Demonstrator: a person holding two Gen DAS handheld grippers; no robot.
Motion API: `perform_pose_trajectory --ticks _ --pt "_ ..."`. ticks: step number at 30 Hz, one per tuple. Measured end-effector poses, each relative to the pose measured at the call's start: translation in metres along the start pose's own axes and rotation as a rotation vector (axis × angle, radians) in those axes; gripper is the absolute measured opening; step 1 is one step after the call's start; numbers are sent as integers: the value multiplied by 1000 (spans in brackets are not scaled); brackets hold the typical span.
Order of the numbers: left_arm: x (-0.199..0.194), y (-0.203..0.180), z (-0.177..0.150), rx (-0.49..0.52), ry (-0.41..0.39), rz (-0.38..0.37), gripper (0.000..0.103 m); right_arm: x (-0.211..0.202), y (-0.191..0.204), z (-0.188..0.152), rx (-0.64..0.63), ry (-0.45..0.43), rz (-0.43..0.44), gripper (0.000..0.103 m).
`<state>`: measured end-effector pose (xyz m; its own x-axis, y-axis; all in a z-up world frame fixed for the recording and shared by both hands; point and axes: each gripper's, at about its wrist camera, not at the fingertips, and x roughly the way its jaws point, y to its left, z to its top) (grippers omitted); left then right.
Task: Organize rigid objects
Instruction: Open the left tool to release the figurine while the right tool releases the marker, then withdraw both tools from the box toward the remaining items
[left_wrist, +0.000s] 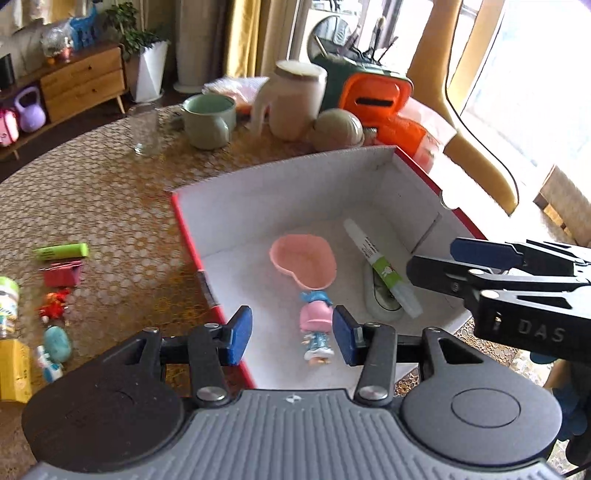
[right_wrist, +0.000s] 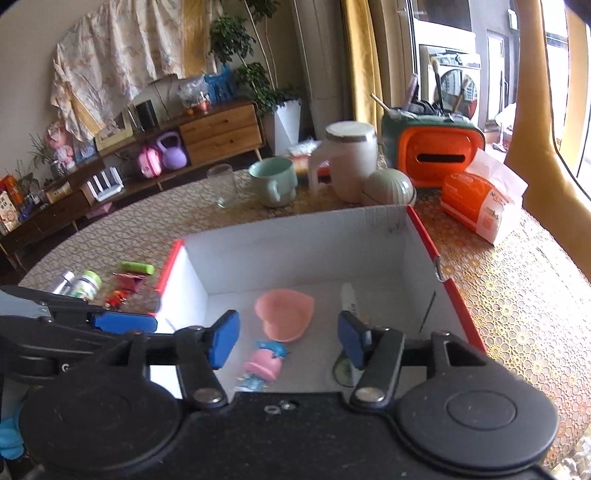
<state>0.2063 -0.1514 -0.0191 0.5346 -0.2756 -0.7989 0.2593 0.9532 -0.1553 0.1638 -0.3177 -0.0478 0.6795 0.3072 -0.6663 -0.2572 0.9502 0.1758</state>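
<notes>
Inside the red-edged box (left_wrist: 388, 173) on the bench (left_wrist: 110, 206) lay a pink heart dish (left_wrist: 304, 264), a doll (left_wrist: 316, 328), and a glue pen (left_wrist: 380, 266). Above it, the left claw (left_wrist: 291, 338) and right claw (right_wrist: 286, 341) both hung released, grasping nothing.

a green mug (right_wrist: 274, 181) stands on the counter (right_wrist: 524, 295) beside an empty glass jar (right_wrist: 222, 185). behind them are a white pitcher (right_wrist: 347, 162) and an orange box (right_wrist: 439, 155). a purple kettlebell (right_wrist: 170, 150) sits under the wooden sideboard (right_wrist: 221, 131).
</notes>
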Motion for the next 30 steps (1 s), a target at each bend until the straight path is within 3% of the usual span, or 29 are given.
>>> perform_pose_trajectory --ticks 6,10,18,30 --pt "-26 10 -10 -7 -50 3 47 -16 22 -3 -9 -40 22 69" --pt "-43 16 -20 -16 -83 1 63 -23 35 -6 -17 -55 31 74" --pt "-70 34 -38 -29 -121 8 63 -37 55 -15 -6 -104 68 86" --pt "-95 77 -65 -99 -153 32 70 -38 96 -29 -36 -109 120 96"
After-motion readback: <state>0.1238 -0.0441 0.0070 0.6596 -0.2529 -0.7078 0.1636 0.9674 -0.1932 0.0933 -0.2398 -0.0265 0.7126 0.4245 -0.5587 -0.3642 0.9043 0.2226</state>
